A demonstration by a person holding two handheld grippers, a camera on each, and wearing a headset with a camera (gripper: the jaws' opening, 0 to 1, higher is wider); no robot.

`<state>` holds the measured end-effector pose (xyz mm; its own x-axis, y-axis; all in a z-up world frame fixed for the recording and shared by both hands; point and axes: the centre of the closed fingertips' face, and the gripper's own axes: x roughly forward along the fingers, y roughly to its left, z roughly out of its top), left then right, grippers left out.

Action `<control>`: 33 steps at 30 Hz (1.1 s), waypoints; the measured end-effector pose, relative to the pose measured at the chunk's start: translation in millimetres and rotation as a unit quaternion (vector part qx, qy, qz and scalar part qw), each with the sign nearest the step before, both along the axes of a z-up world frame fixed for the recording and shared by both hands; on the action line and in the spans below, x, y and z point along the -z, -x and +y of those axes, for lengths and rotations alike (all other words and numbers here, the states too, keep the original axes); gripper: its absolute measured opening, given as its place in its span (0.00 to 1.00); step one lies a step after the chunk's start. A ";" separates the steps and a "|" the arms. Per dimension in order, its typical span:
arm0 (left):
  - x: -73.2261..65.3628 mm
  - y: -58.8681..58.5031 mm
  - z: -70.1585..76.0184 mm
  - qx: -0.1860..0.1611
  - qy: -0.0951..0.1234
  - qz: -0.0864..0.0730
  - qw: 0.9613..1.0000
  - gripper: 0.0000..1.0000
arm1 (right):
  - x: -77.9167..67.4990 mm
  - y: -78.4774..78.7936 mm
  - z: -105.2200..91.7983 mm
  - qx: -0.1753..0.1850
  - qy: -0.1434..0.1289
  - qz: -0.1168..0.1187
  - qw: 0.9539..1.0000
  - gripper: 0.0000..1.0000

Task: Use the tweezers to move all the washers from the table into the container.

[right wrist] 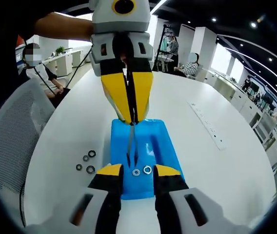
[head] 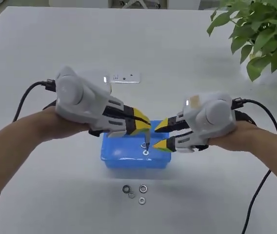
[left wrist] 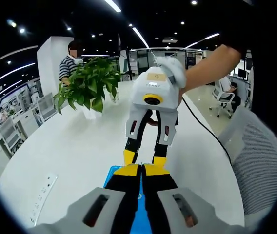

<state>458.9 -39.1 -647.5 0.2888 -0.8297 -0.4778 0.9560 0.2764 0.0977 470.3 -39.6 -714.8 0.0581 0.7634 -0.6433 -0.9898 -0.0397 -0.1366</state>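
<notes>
Washers: four loose ones (head: 143, 188) lie in a small cluster on the white bench (head: 55, 44), low centre of the head view, just below the blue container (head: 128, 158). In the right gripper view the same cluster (right wrist: 90, 169) sits left of the container (right wrist: 150, 141), apart from it. Two more washers (right wrist: 148, 169) lie side by side inside the container, near its lower end in that view.

Left gripper (head: 144, 125), left of centre in the head view: yellow fingers (right wrist: 128, 92) pressed together on the tweezers (right wrist: 130, 144), clamped at the upper end. The tweezers hang down from the fingers with the tips over the inside of the container, close to the two washers there. Cannot tell whether the tips touch either one.

Right gripper (head: 155, 136), right of centre in the head view: fingers spread apart with nothing between them. Its tips sit just beside the tweezers and above the container's right part. In the left gripper view it (left wrist: 147, 155) faces the camera, fingers parted.

Also noted: plant (head: 255, 34) at the upper right of the head view, and a power strip (head: 125, 78) on the bench above the grippers.
</notes>
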 end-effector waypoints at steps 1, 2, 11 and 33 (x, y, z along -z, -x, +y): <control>-1.1 1.1 0.4 0.000 0.000 0.000 1.000 0.05 | -1.3 0.8 -2.4 0.003 0.000 0.000 1.000 0.27; -2.3 2.1 0.9 -0.001 0.000 0.000 1.000 0.05 | -3.3 2.4 -5.4 0.008 -0.003 -0.001 1.000 0.27; -11.4 18.8 3.5 0.000 -0.006 -0.001 1.000 0.05 | -14.6 15.8 -24.2 0.040 -0.016 0.000 0.999 0.37; -11.4 62.4 3.5 0.006 -0.004 0.012 1.000 0.05 | -13.7 54.4 -57.2 0.096 -0.042 0.018 0.994 0.73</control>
<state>396.5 -35.7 -636.1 0.2670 -0.8291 -0.4913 0.9615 0.2639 0.0772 415.9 -96.8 -701.1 0.1865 0.7918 -0.5815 -0.9823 0.1604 -0.0966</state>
